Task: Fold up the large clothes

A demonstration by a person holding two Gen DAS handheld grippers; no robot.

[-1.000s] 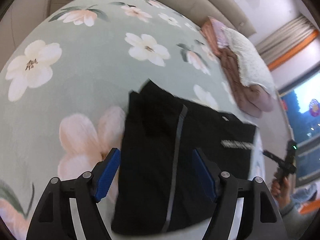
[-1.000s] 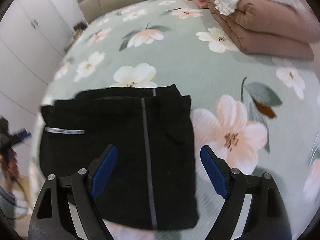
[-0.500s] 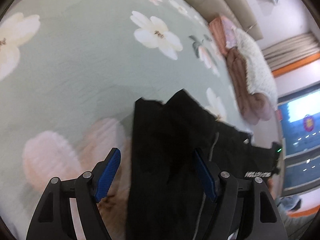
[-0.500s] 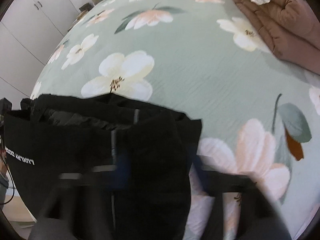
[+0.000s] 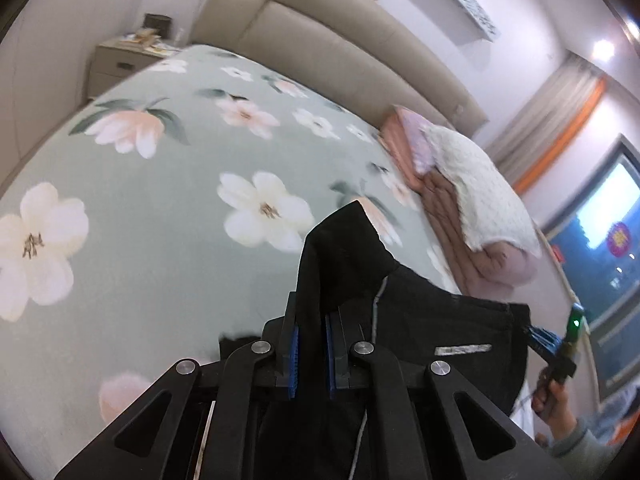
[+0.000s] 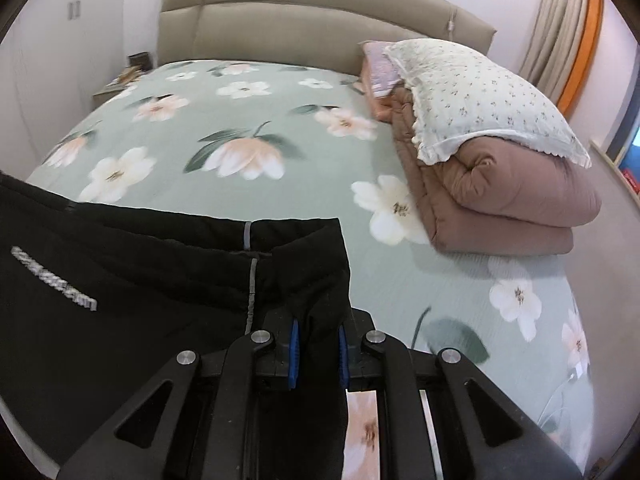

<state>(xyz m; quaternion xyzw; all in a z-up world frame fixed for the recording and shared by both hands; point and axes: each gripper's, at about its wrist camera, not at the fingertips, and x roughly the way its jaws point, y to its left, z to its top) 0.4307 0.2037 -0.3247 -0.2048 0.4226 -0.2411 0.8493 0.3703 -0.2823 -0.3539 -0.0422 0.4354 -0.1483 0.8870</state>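
Observation:
A black garment (image 5: 420, 320) with a grey stripe and a silver logo strip is held up above the floral bed sheet (image 5: 160, 208). My left gripper (image 5: 311, 352) is shut on one corner of it, and the cloth sticks up between the blue pads. My right gripper (image 6: 316, 354) is shut on the other corner of the garment (image 6: 140, 280). The right gripper also shows at the far right of the left wrist view (image 5: 548, 340), holding the garment's edge. The cloth hangs stretched between the two grippers.
A folded brown quilt (image 6: 500, 196) with a white dotted pillow (image 6: 480, 100) on top lies on the bed's right side. A beige headboard (image 6: 300, 28) runs along the back. A nightstand (image 5: 120, 64) stands at the far left. A window (image 5: 600, 248) is at the right.
Both grippers went from open above the flat garment to shut on its corners. The garment has been lifted off the bed and both views have tilted up toward the headboard.

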